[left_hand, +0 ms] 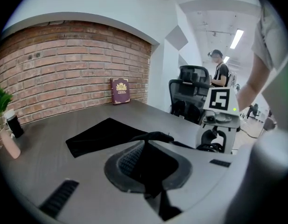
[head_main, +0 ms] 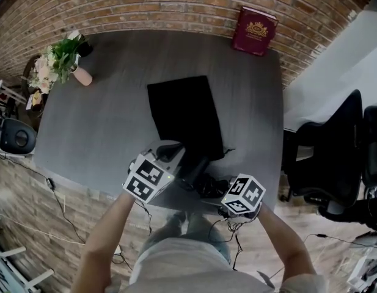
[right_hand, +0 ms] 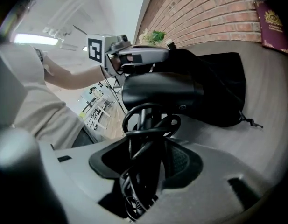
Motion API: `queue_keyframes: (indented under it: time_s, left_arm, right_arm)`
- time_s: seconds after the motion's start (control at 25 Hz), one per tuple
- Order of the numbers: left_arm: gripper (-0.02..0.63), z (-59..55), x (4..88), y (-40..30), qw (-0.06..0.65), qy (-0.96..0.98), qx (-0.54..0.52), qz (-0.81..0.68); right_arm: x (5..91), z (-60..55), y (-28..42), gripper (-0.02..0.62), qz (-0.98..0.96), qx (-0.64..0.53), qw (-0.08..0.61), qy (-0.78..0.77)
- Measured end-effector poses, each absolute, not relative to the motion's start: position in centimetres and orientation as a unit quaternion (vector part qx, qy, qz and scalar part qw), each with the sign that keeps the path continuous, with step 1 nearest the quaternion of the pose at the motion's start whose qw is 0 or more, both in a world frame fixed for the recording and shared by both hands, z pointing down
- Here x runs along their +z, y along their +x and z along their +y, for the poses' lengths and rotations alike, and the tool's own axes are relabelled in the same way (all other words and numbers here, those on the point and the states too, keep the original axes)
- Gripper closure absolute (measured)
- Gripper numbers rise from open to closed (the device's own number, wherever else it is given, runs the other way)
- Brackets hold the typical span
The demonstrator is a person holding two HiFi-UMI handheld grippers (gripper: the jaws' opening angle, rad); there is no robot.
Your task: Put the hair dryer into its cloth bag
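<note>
A black cloth bag [head_main: 185, 118] lies flat on the grey table [head_main: 96, 127], its mouth toward the near edge. My left gripper [head_main: 171, 159] is at that mouth, shut on a fold of the bag's rim [left_hand: 153, 136], which it lifts off the table. The black hair dryer [right_hand: 158, 92] hangs just in front of the lifted mouth. My right gripper [right_hand: 151, 164] is shut on its handle and coiled cord [right_hand: 146, 129]. In the head view the dryer [head_main: 209, 185] shows dark between the two grippers at the table's near edge, with the right gripper [head_main: 220, 191] beside it.
A dark red book [head_main: 254, 30] leans on the brick wall at the back. A vase of flowers [head_main: 63, 60] stands at the table's far left. A black office chair [head_main: 335, 157] stands right of the table, and cables trail on the floor. A person [left_hand: 221, 71] stands far off.
</note>
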State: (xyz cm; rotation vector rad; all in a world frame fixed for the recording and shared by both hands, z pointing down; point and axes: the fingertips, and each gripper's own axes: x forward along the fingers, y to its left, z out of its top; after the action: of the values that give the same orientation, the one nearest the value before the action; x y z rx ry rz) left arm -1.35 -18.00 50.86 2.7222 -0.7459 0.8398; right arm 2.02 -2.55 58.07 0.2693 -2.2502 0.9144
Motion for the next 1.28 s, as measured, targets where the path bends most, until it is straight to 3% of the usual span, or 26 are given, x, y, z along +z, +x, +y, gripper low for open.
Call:
queue_keyframes:
  time_s: [0.64,1.28]
  left_arm:
    - [0.586,-17.4,51.2,-1.5,0.101,0.918,0.286,-0.255]
    - [0.586,-17.6,50.1,-0.3,0.107,0.928,0.258,-0.247]
  right_arm:
    - [59.9,-7.8,2.6,0.388,-0.809,0.4,0.374,0.213]
    - [59.9,-15.0,0.2,0.383,-0.768,0.44,0.296,0.36]
